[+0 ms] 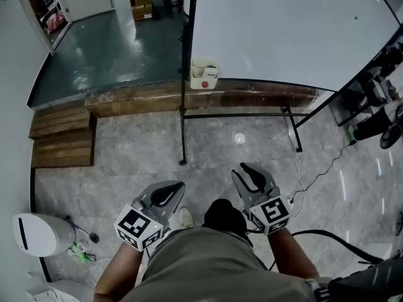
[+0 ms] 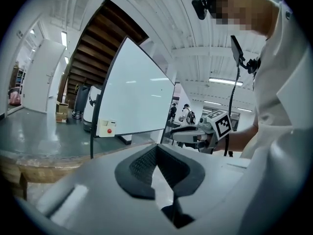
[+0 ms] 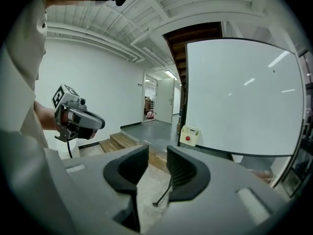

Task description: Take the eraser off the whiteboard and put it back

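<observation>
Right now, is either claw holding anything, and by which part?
Nothing is held: the left claw is shut, the right claw open, both empty. The eraser is on the whiteboard.

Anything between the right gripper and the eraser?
Nothing visible at gripper height: only floor and a low wooden step lie between the right gripper and the eraser at the whiteboard's lower left corner.

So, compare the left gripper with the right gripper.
The left gripper has its jaws closed together at the tips; the right gripper has its jaws apart, with floor showing between. In the head view the right gripper reaches slightly further forward than the left gripper. Both are empty and point toward the whiteboard.
</observation>
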Demonstrator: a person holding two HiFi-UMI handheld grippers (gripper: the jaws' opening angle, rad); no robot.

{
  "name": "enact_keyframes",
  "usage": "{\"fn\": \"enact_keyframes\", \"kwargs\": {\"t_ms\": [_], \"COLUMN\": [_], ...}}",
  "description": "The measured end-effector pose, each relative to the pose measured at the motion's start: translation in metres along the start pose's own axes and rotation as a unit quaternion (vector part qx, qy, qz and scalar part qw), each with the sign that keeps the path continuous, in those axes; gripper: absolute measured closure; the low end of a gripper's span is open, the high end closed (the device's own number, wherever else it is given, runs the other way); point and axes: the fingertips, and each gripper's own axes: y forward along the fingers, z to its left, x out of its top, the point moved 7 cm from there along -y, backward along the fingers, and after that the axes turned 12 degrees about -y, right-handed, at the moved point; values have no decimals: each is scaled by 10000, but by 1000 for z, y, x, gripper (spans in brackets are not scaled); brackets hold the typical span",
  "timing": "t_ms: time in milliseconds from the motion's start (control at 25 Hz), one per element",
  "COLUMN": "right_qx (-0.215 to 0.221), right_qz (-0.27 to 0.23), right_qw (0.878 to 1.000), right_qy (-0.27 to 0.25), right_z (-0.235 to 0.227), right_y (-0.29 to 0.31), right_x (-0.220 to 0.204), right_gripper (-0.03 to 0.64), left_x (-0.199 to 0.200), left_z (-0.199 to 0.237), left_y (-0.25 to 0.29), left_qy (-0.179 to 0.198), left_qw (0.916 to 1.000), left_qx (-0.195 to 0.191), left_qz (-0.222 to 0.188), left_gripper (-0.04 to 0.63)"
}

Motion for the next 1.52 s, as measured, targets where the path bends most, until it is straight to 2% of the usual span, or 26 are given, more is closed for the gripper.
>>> {"fn": "enact_keyframes", "kwargs": {"t_ms": [240,520,720,880,1160,1320,1520], "right_qx": [-162,-242,-315,-380,-669,-862,-931], "right_qz": [-100,-123,-223,-250,-164,-76,9], "right_qw": [9998,9996,9989,9982,9952,9920,9915], "right_qy": [-28,105,283,395,690,914,909], "right_z": [-27,-78,-128,-160,-186,-202,-206], "right_y": [40,114,176,227,303,333,359], "right_x": [12,15,12,6,-3,-13,-19], "right_gripper": [506,452,415,386,310,296,295], "left_x": [10,26,40,59,70,76,76], "left_z": [13,43,53,66,89,96,100], "left_y": [-3,16,44,65,78,86,90], "left_qy": [-74,-229,-324,-377,-436,-505,-581], "left_qw": [9998,9986,9981,9964,9933,9912,9898], "left_qx": [112,420,504,744,1036,1195,1283], "left_qz": [-120,-214,-109,-181,-266,-248,-230], "left_gripper": [591,591,580,572,571,571,571]}}
